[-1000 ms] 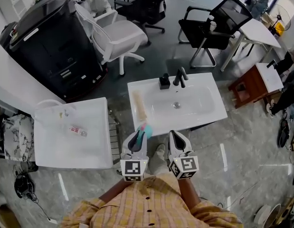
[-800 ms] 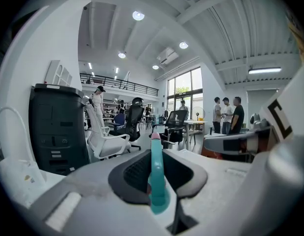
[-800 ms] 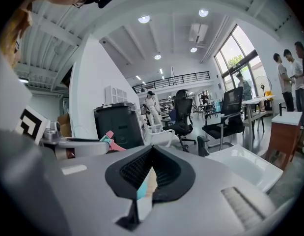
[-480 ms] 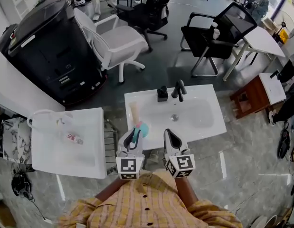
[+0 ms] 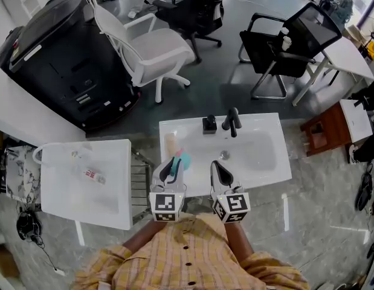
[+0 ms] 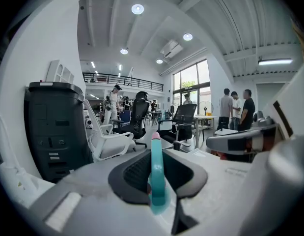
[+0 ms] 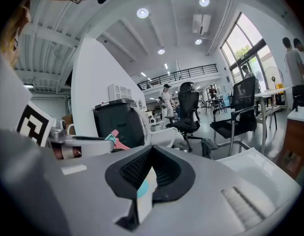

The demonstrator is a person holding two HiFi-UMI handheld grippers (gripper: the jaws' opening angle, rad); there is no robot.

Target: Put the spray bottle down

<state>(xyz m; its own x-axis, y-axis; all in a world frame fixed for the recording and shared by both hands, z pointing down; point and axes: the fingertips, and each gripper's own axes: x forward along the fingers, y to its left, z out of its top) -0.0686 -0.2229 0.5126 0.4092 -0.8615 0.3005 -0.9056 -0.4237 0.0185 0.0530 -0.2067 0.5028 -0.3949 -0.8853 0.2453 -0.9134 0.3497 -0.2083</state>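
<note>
Your left tongs, smooth grey shells with ribbed black pads, are clenched on the one slim teal plastic spray bottle, its pink tip poking out above the pads, over the near left part of the glossy white rectangular sink basin. Your right tongs, built alike, are pressed together on nothing, just beside them. One curved black faucet stands at the basin's far rim.

Left gripper clamps spray bottle; right gripper alongside, fingers together.
</note>
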